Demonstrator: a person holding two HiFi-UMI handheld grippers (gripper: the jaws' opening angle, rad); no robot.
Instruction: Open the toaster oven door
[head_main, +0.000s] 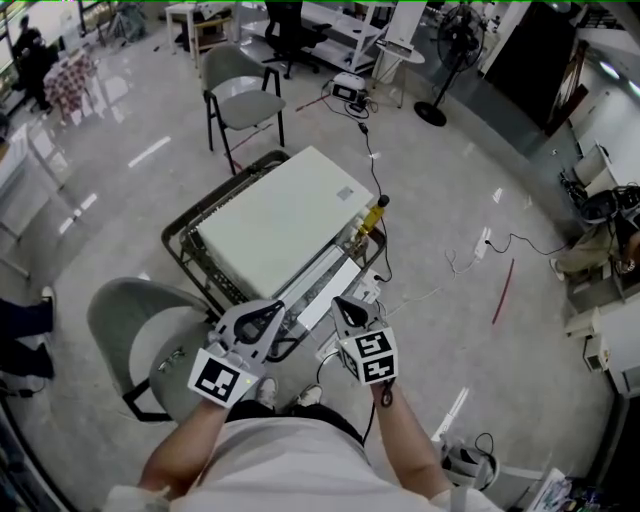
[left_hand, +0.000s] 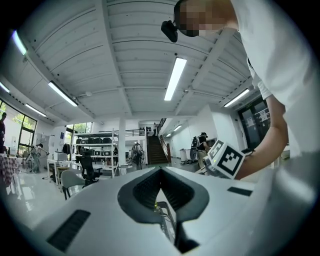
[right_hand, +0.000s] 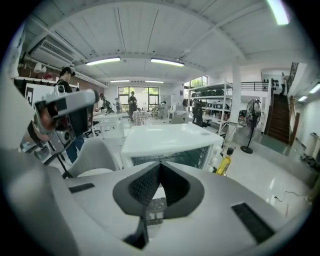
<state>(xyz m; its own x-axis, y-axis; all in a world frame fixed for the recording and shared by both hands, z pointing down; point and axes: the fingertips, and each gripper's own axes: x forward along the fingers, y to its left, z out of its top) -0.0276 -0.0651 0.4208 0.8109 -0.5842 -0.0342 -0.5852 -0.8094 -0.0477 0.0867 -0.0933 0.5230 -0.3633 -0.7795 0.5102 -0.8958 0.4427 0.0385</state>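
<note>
A grey chair (head_main: 135, 335) stands on the floor left of the toaster oven (head_main: 280, 215), close to its near left corner. A second chair (head_main: 240, 95) stands beyond the oven's far side.

The white toaster oven sits on a dark-framed table (head_main: 185, 245), in the middle of the head view. Its glass door (right_hand: 175, 157) faces the person. The door looks upright and closed in the right gripper view, though the steep head view leaves this unsure.

The left tool (head_main: 272, 312) is just in front of the oven's near edge, towards its left. Its jaws are pressed together at the tips, with nothing pinched between them. Only a bit of wire frame shows through the gap behind the tips.

The right tool (head_main: 342, 305) is beside it, in front of the oven's near right corner. Its jaws are also pressed together and empty, pointing towards the oven's front.

Neither tool touches the oven.

A yellow bottle (head_main: 373, 213) stands at the oven's right side. A black cable (head_main: 372, 160) runs across the floor beyond the oven.
</note>
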